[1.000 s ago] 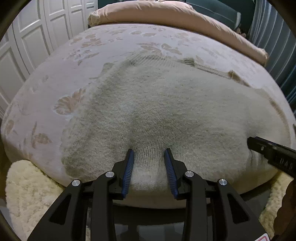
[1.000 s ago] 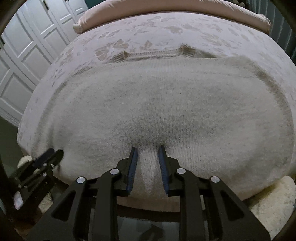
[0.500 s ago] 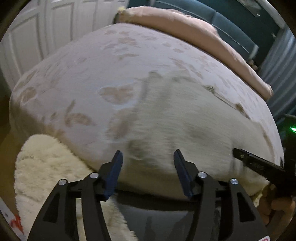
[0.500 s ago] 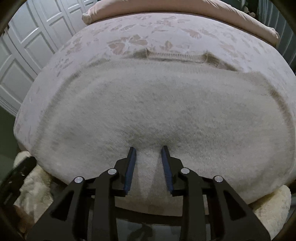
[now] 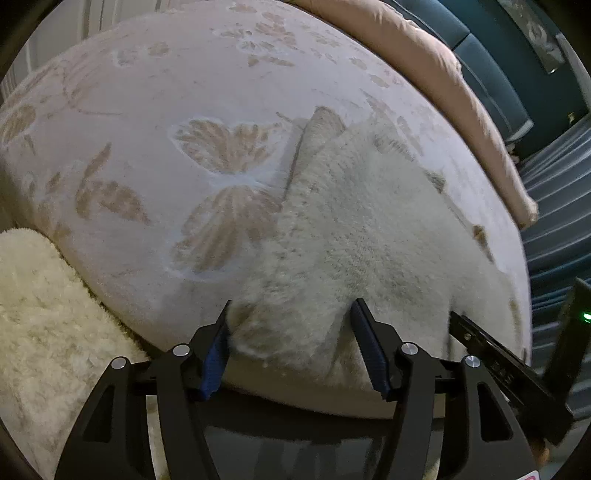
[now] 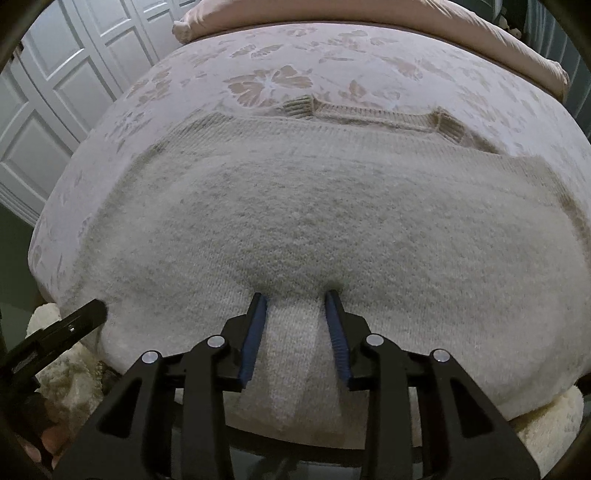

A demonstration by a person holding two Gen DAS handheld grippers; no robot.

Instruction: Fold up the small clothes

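Item: cream knit sweater (image 6: 317,221), spread flat on bed (image 5: 155,92) w/ butterfly-print cover, hem at near edge of mattress, ribbed neckband (image 6: 373,116) at far side.
Look: fuzzy, thick, soft knit; sleeves seem tucked under or in, can't tell which. Left side edge (image 5: 306,147) curled up a bit.
My left gripper (image 5: 291,332): jaws released, wide apart, straddling the sweater's near-left corner. Fabric lies between the pads, not pinched.
My right gripper (image 6: 295,314): jaws parted partway, hem mid-section running between them. Pads look just off the knit; no clear pinch, so I read it as not grasping.
Other: fluffy cream rug (image 5: 40,302) on floor below bed edge; pink pillow (image 6: 388,22) at head end; white panelled doors (image 6: 55,92) to the left.
Step (my guess): getting set to grab hem at two pts & fold it up toward the neck.
Risk 1: grabbing top layer only, since knit is thick & doubled → fold goes lopsided.
Risk 2: left jaws sit at the very corner; shallow bite → corner slips out on lift.
Risk 3: hem overhangs mattress edge → sweater could slide off toward rug if pulled my way.
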